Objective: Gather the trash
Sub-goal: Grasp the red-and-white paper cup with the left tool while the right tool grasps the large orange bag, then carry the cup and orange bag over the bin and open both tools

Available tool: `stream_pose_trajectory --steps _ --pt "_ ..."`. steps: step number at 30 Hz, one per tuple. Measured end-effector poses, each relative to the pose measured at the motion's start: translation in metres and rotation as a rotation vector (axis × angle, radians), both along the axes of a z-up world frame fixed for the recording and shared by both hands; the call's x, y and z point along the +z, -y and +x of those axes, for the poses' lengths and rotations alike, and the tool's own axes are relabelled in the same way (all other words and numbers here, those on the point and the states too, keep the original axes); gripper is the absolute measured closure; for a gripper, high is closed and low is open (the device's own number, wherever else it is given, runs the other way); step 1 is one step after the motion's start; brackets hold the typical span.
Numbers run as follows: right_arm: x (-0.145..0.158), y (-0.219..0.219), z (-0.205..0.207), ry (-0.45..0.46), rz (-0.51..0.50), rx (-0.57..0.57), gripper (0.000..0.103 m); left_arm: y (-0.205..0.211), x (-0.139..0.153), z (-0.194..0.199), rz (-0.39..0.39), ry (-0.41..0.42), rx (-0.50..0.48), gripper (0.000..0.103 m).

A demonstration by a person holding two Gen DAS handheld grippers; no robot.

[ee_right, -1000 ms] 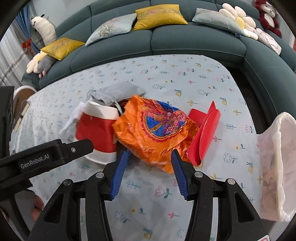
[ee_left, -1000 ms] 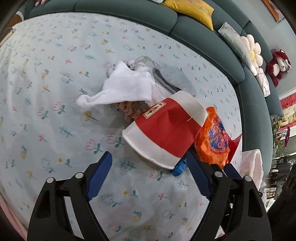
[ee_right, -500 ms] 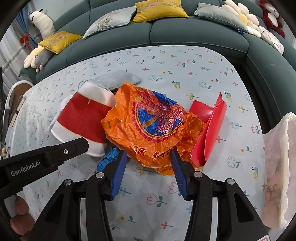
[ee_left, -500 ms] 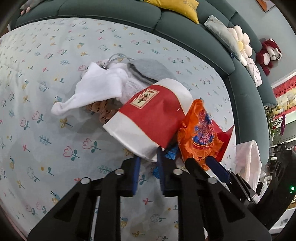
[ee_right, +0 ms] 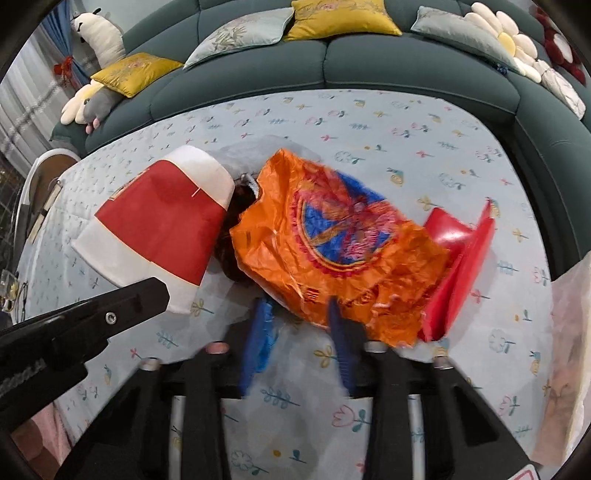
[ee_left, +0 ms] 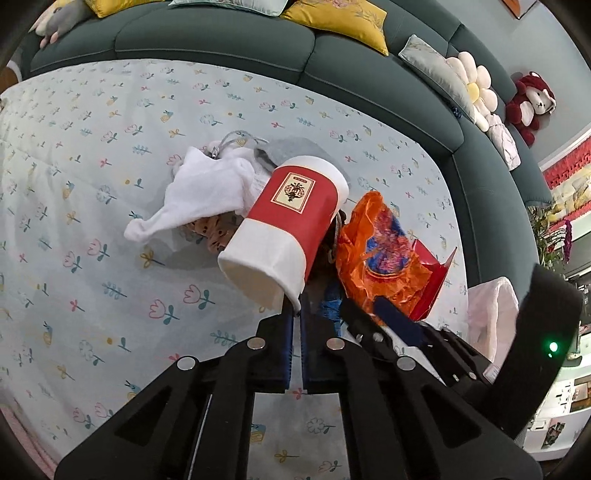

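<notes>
1. A pale blue cloth (ee_left: 110, 229) printed with small flowers is covering the wide flat surface, and a curved dark green sofa (ee_left: 221, 40) is wrapping around its far side.
2. Yellow cushions (ee_right: 340, 18) and grey ones are lying along the sofa back, with a flower-shaped pillow (ee_left: 476, 88) and a red plush bear (ee_left: 532, 103) sitting at the right end.
3. The left gripper (ee_left: 297, 314) is pinching the lower rim of the red-and-white paper cup (ee_left: 291, 225), its blue pads pressed together on the wall, and the cup is tilting up off the cloth.
4. The right gripper (ee_right: 299, 314) has just been narrowing its jaws around the near edge of the orange wrapper (ee_right: 332, 251); blur is making it hard to say whether the pads are pressing it yet.
5. A red folded card (ee_right: 461, 258) is lying just right of the wrapper, and a white cloth (ee_left: 207, 192) is lying behind the cup.
6. A pale plastic bag (ee_right: 569, 332) is hanging at the table's right edge.
</notes>
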State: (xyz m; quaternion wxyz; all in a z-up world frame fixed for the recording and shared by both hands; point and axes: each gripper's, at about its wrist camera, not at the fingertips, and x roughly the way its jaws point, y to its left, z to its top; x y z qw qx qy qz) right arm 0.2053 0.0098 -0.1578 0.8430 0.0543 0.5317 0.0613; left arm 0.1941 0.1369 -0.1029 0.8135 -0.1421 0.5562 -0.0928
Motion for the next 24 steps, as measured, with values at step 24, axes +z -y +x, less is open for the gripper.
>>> stream_pose_trajectory --steps 24 --pt "0.094 0.044 -0.029 0.191 0.059 -0.045 0.102 0.046 0.063 -0.018 -0.002 0.121 -0.066 0.100"
